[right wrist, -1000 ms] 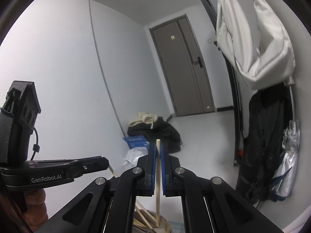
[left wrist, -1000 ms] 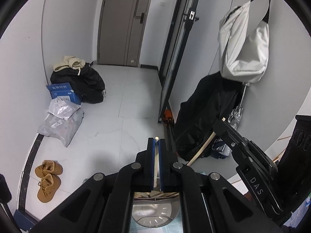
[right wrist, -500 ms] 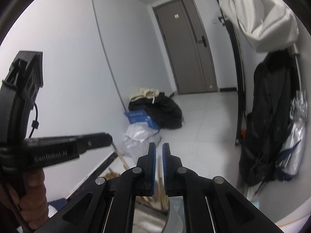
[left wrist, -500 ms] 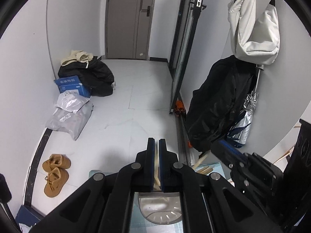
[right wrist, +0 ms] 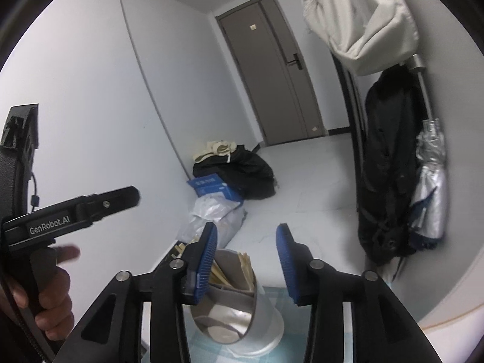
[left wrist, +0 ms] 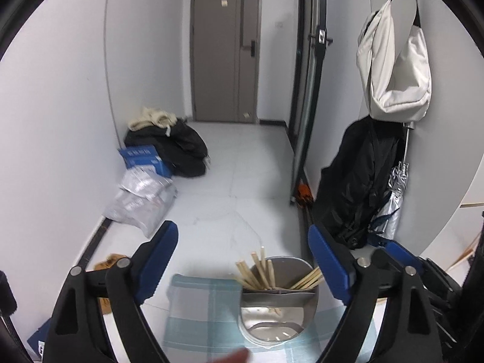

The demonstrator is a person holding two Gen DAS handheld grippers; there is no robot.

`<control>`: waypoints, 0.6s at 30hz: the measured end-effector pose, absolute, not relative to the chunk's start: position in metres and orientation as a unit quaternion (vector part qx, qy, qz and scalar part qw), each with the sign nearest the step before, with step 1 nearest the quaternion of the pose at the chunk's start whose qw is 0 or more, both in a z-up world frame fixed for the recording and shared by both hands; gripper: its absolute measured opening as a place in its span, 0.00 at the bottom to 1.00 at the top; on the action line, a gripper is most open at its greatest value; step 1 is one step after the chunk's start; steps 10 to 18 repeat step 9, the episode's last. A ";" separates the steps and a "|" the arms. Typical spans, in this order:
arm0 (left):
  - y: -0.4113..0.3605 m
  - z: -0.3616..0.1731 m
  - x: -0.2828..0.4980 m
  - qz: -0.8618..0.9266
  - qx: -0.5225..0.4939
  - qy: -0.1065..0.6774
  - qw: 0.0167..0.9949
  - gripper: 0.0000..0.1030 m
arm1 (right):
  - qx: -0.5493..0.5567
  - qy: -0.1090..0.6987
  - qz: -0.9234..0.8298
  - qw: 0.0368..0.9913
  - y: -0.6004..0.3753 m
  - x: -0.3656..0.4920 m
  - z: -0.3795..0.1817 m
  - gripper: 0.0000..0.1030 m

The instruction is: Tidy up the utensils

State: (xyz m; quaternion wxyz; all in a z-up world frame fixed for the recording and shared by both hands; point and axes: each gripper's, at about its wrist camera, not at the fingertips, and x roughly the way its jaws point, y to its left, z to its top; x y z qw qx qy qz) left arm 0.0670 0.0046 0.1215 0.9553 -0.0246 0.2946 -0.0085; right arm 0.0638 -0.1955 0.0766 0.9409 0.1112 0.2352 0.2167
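Observation:
A round metal utensil holder (left wrist: 278, 302) (right wrist: 260, 305) stands on a blue checked cloth (left wrist: 199, 305), with several wooden chopsticks (left wrist: 257, 272) (right wrist: 219, 272) leaning in its far compartment. My left gripper (left wrist: 242, 227) hovers above and just short of the holder. Its jaws are opening wide and nothing is between the blue pads (left wrist: 160, 257). My right gripper (right wrist: 247, 227) is over the holder too. Its jaws are also opening, with nothing between them. The left gripper's black body (right wrist: 75, 208) and the hand holding it (right wrist: 45, 287) show at the left of the right wrist view.
Beyond the table edge lies a pale floor with a black bag pile (left wrist: 175, 148), a blue box (left wrist: 142, 157) and grey plastic parcels (left wrist: 139, 199). A black coat (left wrist: 357, 181), a folded umbrella (left wrist: 393, 199) and a white bag (left wrist: 396, 69) hang at the right. Brown shoes (left wrist: 109, 261) sit by the wall.
Both grippers were shut on a chopstick each; both have let go and opened. The chopsticks now stand in the holder, and both views have shifted over it.

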 end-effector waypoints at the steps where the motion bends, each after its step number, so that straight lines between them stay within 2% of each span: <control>1: 0.006 0.124 0.060 -0.003 -0.028 0.285 0.958 0.90 | 0.111 0.233 0.216 0.942 -0.196 0.060 0.078 0.43; 7: 0.014 0.125 0.036 0.003 -0.064 0.267 0.962 0.98 | 0.108 0.221 0.211 0.946 -0.201 0.030 0.086 0.45; 18: 0.013 0.125 0.030 0.006 -0.065 0.267 0.961 0.98 | 0.107 0.219 0.209 0.947 -0.202 0.020 0.087 0.45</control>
